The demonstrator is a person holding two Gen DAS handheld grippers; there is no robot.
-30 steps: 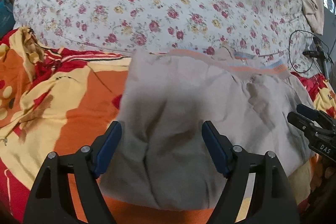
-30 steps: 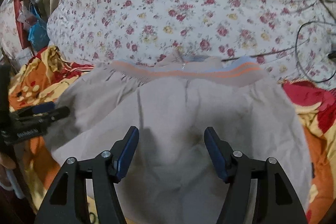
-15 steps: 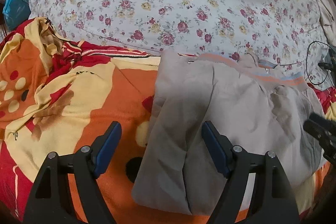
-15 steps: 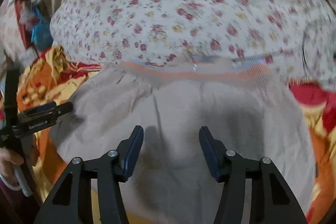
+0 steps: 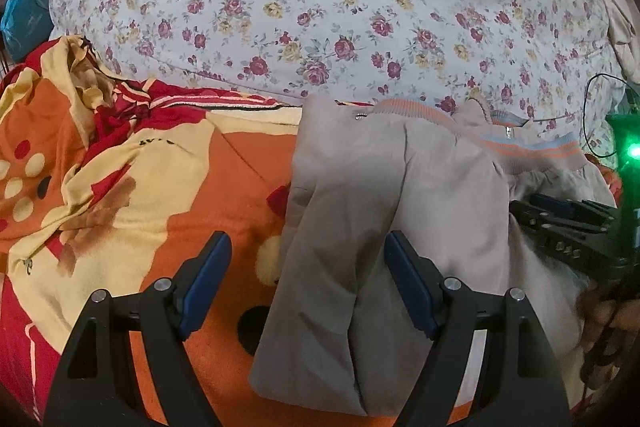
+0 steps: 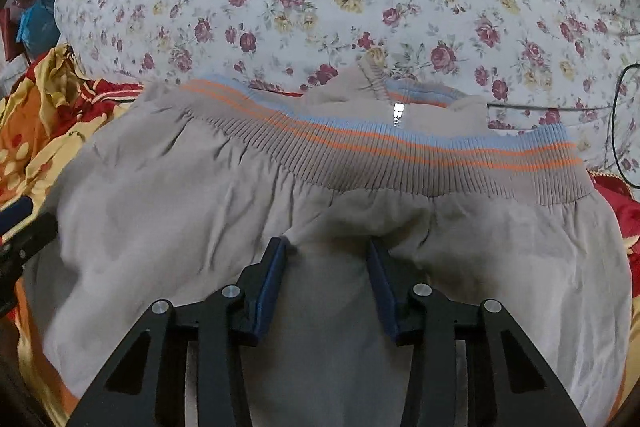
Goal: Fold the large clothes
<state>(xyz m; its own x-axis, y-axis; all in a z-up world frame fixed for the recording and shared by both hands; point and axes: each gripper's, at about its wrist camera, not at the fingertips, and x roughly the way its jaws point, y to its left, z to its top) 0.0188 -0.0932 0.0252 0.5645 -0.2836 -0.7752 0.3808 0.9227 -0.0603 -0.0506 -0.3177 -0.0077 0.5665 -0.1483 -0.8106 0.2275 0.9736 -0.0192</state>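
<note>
A beige jacket [image 5: 400,195] lies folded lengthwise on the bed, its ribbed hem [image 6: 400,151] striped orange and blue at the far end. My left gripper [image 5: 308,243] hovers open over the jacket's left edge, one finger above the blanket, nothing gripped. My right gripper [image 6: 327,245] is low on the cloth just below the hem. Its jaws are closing, with a ridge of jacket fabric gathering between them and a wide gap still left. The right gripper [image 5: 560,223] also shows at the jacket's right side in the left wrist view.
An orange, red and yellow blanket [image 5: 160,187] covers the bed under the jacket. A bulky floral duvet [image 5: 320,7] rises right behind the hem. A black cable [image 6: 616,131] loops at the far right. A blue bag [image 5: 24,23] hangs at the left.
The right gripper has moved forward and down toward the ribbed hem, and its jaws have narrowed around the cloth. The jacket now sits further right in the left wrist view.
</note>
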